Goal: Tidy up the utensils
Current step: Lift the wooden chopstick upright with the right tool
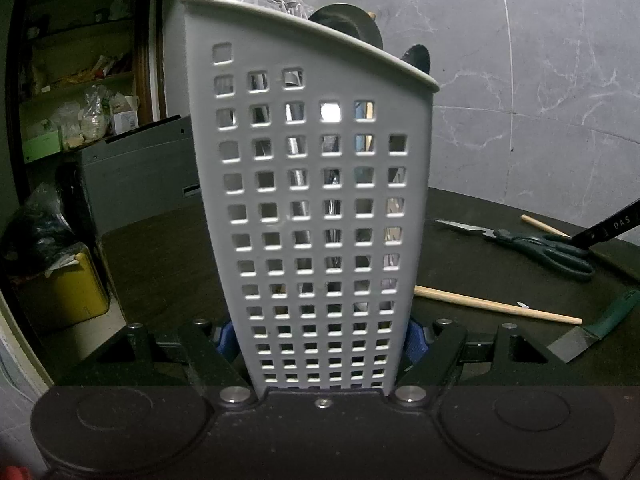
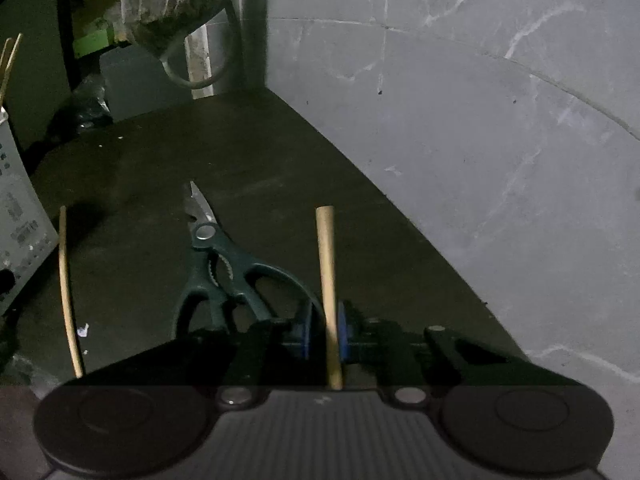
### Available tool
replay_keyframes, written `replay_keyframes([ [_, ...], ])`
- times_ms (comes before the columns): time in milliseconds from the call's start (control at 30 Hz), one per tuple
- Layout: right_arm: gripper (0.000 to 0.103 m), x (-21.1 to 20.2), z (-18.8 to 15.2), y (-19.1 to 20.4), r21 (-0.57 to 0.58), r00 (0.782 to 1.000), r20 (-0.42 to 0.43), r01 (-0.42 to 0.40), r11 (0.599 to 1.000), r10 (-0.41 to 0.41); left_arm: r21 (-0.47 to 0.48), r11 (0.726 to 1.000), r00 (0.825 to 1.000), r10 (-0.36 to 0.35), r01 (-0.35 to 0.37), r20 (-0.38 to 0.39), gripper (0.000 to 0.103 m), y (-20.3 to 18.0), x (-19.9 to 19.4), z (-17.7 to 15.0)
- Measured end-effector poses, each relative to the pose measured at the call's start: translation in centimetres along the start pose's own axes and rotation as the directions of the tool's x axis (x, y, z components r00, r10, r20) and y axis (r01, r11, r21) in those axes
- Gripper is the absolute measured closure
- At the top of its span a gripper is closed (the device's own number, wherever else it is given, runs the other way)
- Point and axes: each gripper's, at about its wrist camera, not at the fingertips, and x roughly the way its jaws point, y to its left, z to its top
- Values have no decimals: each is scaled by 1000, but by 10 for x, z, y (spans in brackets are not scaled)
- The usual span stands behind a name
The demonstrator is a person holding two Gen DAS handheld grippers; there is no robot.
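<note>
A white perforated utensil holder point(image 1: 316, 200) stands upright on the dark table point(image 1: 160, 264), filling the left wrist view. My left gripper point(image 1: 320, 340) is shut on its lower part, with a blue pad on each side. Dark utensil heads point(image 1: 348, 20) stick out of its top. In the right wrist view my right gripper point(image 2: 324, 332) is shut on a wooden chopstick point(image 2: 328, 272) that points forward between the blue pads. Green-handled scissors point(image 2: 224, 264) lie closed just left of it. A second chopstick point(image 2: 68, 292) lies further left, near the holder point(image 2: 20, 216).
A grey marble wall point(image 2: 480, 120) bounds the table's far and right sides. A green-handled blade point(image 1: 592, 328) lies at the right edge of the left wrist view, beside the scissors point(image 1: 540, 246) and the loose chopstick point(image 1: 496, 306). Cluttered shelves point(image 1: 80, 100) and a yellow box point(image 1: 68, 292) stand off to the left.
</note>
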Motion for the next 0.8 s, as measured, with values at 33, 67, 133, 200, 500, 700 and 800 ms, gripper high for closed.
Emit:
replay_keyframes([
  [33,89,0,0,0,4,1000,3,6,1000,-6,1,1000,1000,0,0,0,27,0,0,0],
  [67,89,0,-1,-1,12,1000,7,3,1000,-3,1,1000,1000,0,0,0,27,0,0,0],
  [133,89,-2,-4,-2,25,1000,15,1,1000,-1,-1,1000,1000,0,0,0,27,0,0,0],
  [200,89,-4,-4,-1,25,1000,29,0,1000,-1,-2,1000,1000,-1,1,1,27,0,0,0],
  [500,89,-22,10,25,-81,992,110,-60,995,69,-1,1000,1000,-1,1,0,27,1,0,0],
  [700,89,-10,6,11,-31,996,68,-55,998,57,-3,1000,1000,-3,3,2,27,1,0,1],
  [800,89,-8,1,1,-1,997,50,-54,999,54,-1,1000,1000,-1,1,1,26,1,0,0],
])
